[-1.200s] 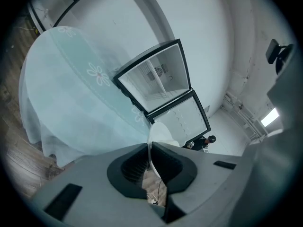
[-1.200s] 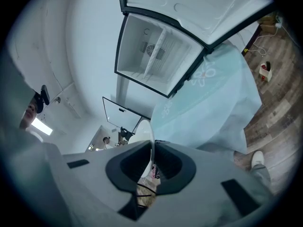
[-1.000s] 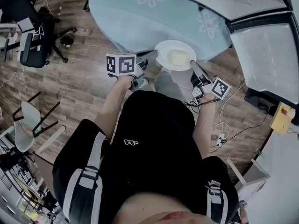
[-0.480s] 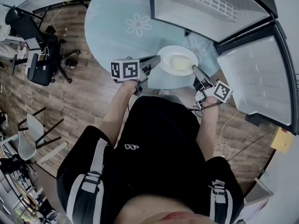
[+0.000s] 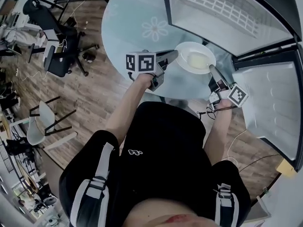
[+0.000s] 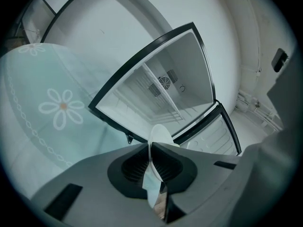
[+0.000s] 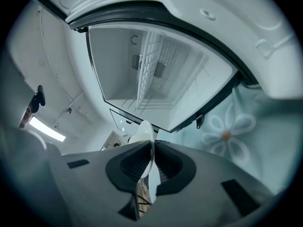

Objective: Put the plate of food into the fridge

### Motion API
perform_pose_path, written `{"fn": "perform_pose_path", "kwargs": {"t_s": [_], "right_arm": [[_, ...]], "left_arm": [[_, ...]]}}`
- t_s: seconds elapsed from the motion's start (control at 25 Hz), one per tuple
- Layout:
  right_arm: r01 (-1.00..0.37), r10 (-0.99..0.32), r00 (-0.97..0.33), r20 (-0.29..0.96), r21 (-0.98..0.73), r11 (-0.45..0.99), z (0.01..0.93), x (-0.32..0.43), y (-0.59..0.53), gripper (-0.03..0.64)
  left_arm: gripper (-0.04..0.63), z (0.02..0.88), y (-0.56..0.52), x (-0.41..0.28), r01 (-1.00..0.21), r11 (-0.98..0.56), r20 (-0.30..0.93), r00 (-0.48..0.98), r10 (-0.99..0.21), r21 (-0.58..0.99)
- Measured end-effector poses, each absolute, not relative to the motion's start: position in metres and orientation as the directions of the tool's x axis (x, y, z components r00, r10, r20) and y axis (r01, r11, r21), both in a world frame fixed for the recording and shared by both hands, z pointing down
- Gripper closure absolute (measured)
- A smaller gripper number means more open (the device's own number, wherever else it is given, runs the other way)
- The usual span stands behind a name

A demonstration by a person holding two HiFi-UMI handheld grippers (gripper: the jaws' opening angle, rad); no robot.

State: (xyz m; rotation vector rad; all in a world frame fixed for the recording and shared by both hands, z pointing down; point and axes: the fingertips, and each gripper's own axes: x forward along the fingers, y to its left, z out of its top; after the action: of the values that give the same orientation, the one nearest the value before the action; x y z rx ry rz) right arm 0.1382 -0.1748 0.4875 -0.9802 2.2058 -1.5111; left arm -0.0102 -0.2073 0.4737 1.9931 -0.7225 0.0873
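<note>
Plate: white plate (image 5: pixel 185 63) with pale food (image 5: pixel 198 58), held level at the upper centre-right of the head view, over the floral tabletop (image 5: pixel 137 27) and just short of the open fridge (image 5: pixel 203 21).
Left gripper (image 5: pixel 169 56): jaws clamped on the plate's left rim.
Right gripper (image 5: pixel 212 69): jaws clamped on the opposite rim.
Change: within the last second the plate has moved up the frame with the person, and the fridge's open compartment now fills the upper right.
Meaning: the carry looks well advanced, but the plate is not yet inside. A forward reach onto the wire shelf (image 5: pixel 222 4) likely remains.
</note>
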Motion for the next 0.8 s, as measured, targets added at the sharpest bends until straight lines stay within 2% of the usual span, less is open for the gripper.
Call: {"fn": "perform_pose_path", "kwargs": {"t_s": [0.36, 0.44, 0.68, 0.8], "right_arm": [[-0.398, -0.73, -0.663, 0.165, -0.904, 0.158, 0.497, 0.153, -0.208, 0.592], [-0.397, -0.735, -0.661, 0.152, -0.902, 0.17, 0.499, 0.153, -0.225, 0.592], [-0.383, -0.791, -0.588, 0.166, -0.919, 0.092, 0.501, 0.167, -0.221, 0.592], [-0.436, -0.812, -0.553, 0.188, -0.896, 0.089, 0.506, 0.167, -0.233, 0.591]], "left_arm": [[0.56, 0.487, -0.258, 0.008, -0.524, -0.36, 0.367, 0.83, -0.42, 0.772], [0.56, 0.489, -0.275, 0.008, -0.532, -0.362, 0.369, 0.823, -0.432, 0.765], [0.558, 0.491, -0.283, 0.026, -0.537, -0.336, 0.353, 0.806, -0.475, 0.774], [0.557, 0.498, -0.297, 0.024, -0.57, -0.337, 0.379, 0.786, -0.488, 0.749]]}}
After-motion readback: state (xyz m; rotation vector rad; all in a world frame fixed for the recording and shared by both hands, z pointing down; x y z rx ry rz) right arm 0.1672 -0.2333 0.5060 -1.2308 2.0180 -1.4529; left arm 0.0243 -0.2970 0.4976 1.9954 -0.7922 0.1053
